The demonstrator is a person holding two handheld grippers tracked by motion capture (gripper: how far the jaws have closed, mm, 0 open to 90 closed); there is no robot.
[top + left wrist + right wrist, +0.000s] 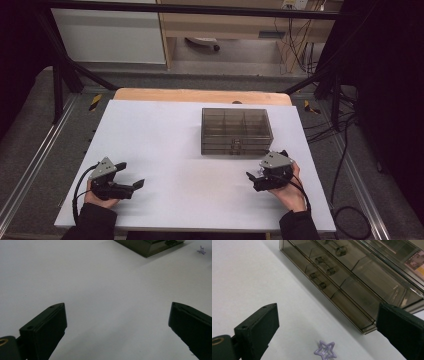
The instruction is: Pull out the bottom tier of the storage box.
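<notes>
White table board (165,150): the largest thing I see in the high view, lying on a wooden top with a dark frame around it.

Smoky clear drawer box (236,131): sits on the right half of the board, toward the far edge, square to it. In the right gripper view the drawer box (352,277) shows stacked drawer fronts with small clear knobs, all pushed in. Its near corner also shows at the top of the left gripper view (150,246).

Left gripper (134,176): I hold it low over the near left part of the board, well apart from the box, pointed toward the middle. Jaws stand wide apart, nothing between them but bare board (112,302).

Right gripper (257,176): near right part of the board, just in front of the box's right front corner. Jaws also wide apart, holding nothing.

Purple star clip (325,350): small open star outline, lying flat on the board between the right gripper's jaws and just ahead of them, near the box front but not touching it. It also shows far off in the left gripper view (201,250).
</notes>
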